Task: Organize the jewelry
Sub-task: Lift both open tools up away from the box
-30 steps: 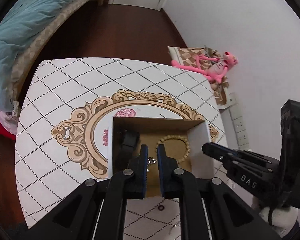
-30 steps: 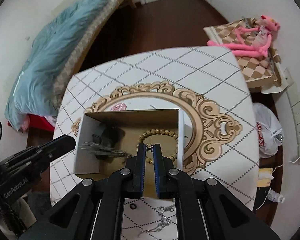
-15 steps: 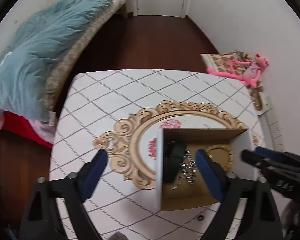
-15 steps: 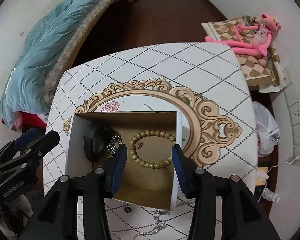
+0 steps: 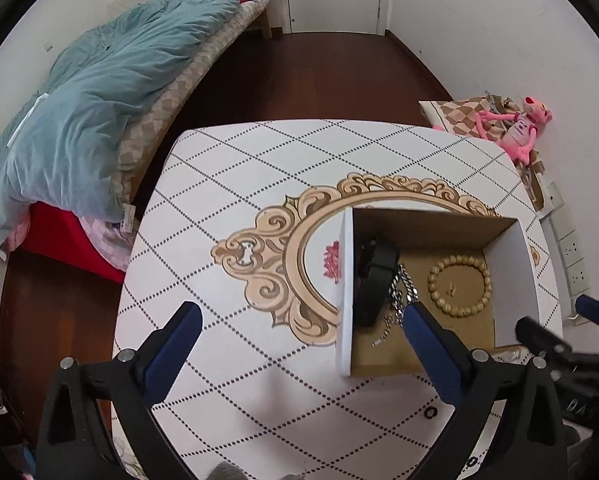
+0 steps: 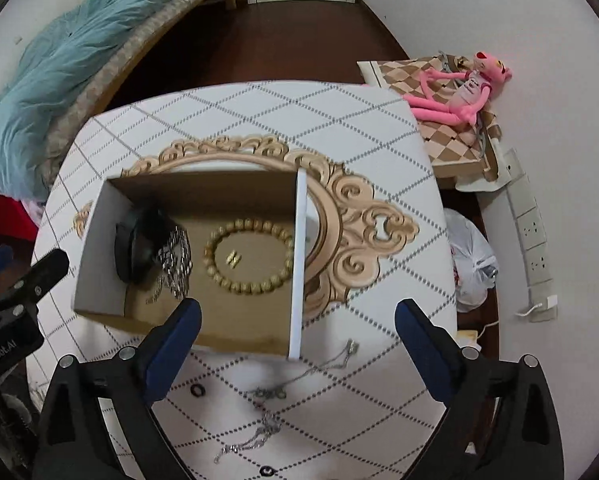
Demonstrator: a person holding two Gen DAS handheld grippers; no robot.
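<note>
An open cardboard box (image 6: 299,240) (image 5: 511,264) stands on the table. Inside lie a wooden bead bracelet (image 6: 247,256) (image 5: 459,284), a small gold piece (image 6: 232,258) within its ring, a silver chain (image 6: 177,260) (image 5: 403,292) and a black band (image 6: 135,244) (image 5: 375,276). Thin silver chains (image 6: 267,392) and small black rings (image 6: 197,390) (image 5: 430,412) lie on the table in front of the box. My left gripper (image 5: 299,340) is open and empty, above the table left of the box. My right gripper (image 6: 297,340) is open and empty above the box's near right corner.
The white table (image 5: 259,160) has a dotted diamond pattern and a gold ornate frame print. A bed with a teal duvet (image 5: 79,100) stands to the left. A pink plush toy (image 6: 459,88) lies on a checkered cushion to the right, near wall sockets (image 6: 535,232) and a plastic bag (image 6: 471,256).
Both grippers have opened wide and pulled back up from the box. The silver chain and the small gold piece now lie in the box. The left gripper has shifted left.
</note>
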